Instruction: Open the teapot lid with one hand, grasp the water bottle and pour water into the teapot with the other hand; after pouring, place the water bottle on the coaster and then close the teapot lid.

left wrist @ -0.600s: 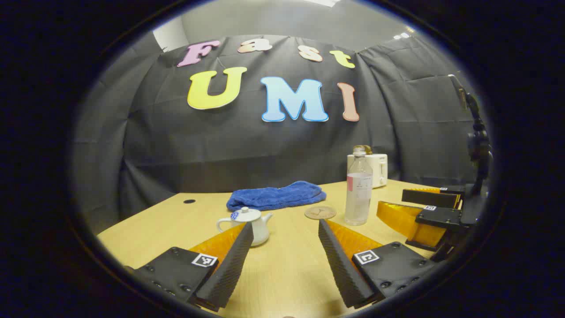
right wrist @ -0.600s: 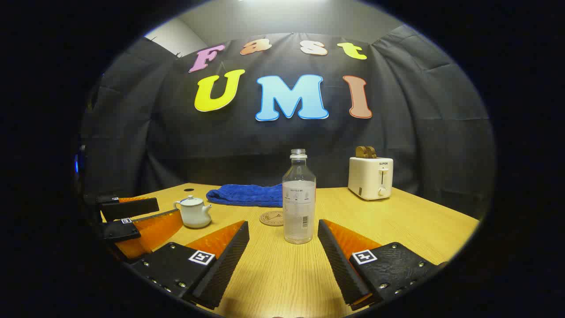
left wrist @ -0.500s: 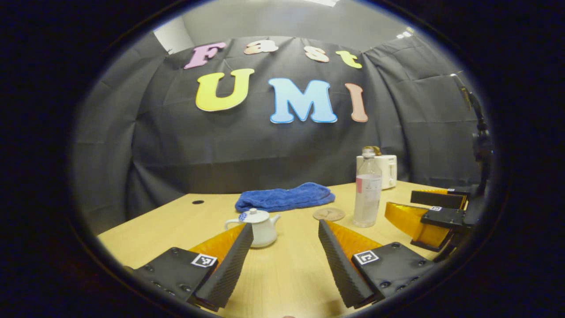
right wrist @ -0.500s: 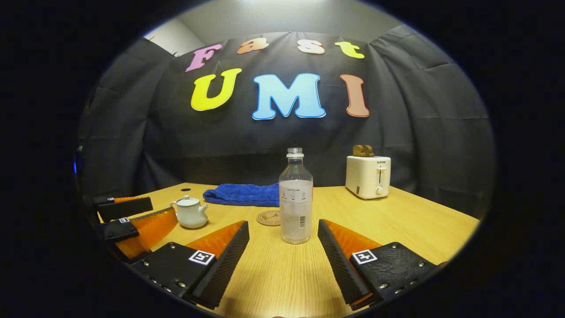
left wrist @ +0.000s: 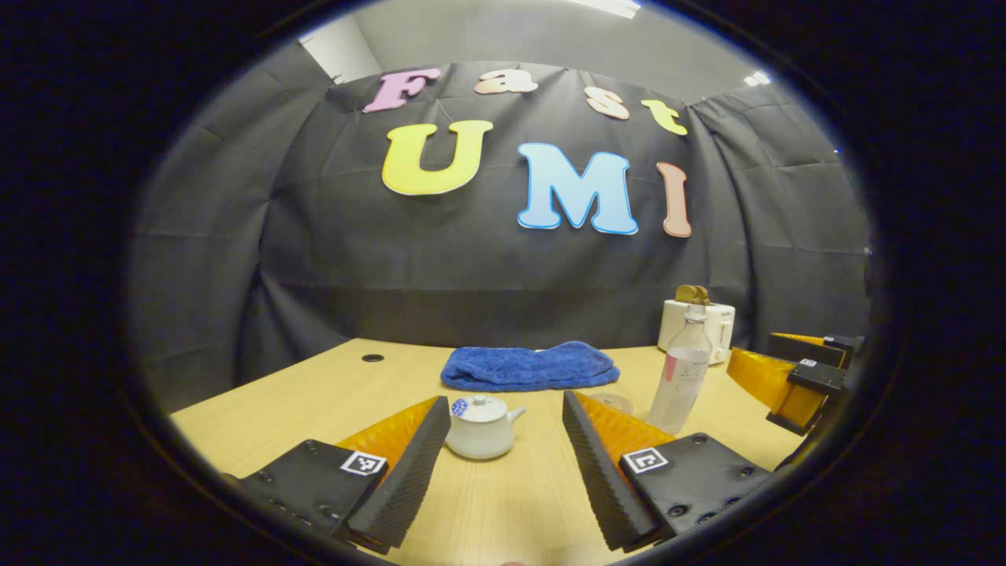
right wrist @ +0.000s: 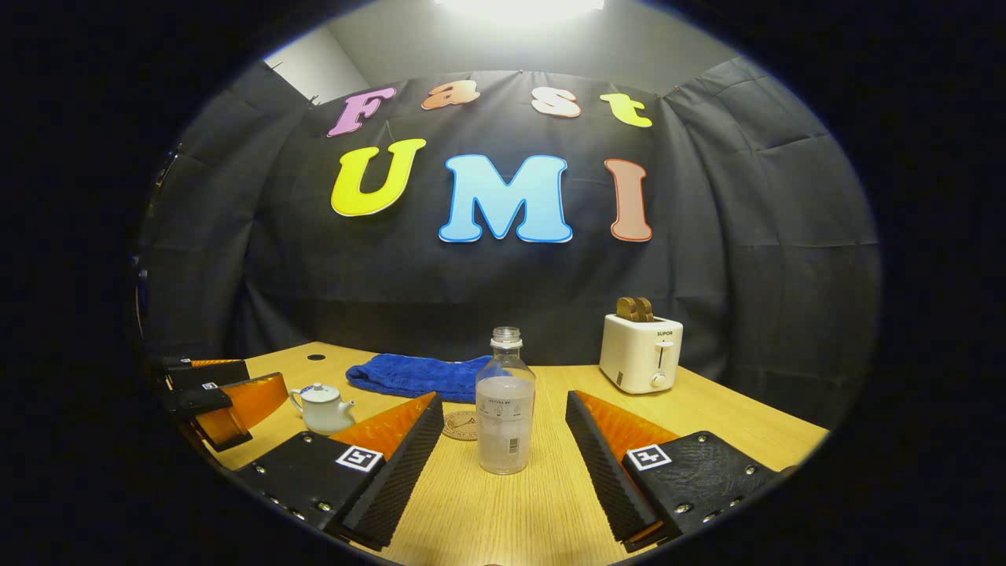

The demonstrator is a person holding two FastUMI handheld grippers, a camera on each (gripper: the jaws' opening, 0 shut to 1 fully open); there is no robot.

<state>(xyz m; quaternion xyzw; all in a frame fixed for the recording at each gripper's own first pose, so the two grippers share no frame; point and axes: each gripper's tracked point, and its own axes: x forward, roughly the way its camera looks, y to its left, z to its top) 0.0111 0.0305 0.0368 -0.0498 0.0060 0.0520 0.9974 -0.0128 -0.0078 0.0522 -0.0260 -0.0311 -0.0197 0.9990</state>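
Left gripper view: left gripper (left wrist: pixel 503 472) is held apart, teapot (left wrist: pixel 481 427) framed ahead, lid on. Right gripper (right wrist: pixel 503 472) is spread too, bottle (right wrist: pixel 505 411) uncapped between, untouched. Risks: bottle tipped by an off-centre squeeze; small lid knob missed.

The water bottle (right wrist: pixel 505 409) hides part of the coaster (right wrist: pixel 460 424) and towel (right wrist: pixel 416 375).

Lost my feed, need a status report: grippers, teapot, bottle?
Left gripper open, teapot ahead between its fingers, lid on. Right gripper open, water bottle upright, ungrasped. Coaster bare; nothing blocking.
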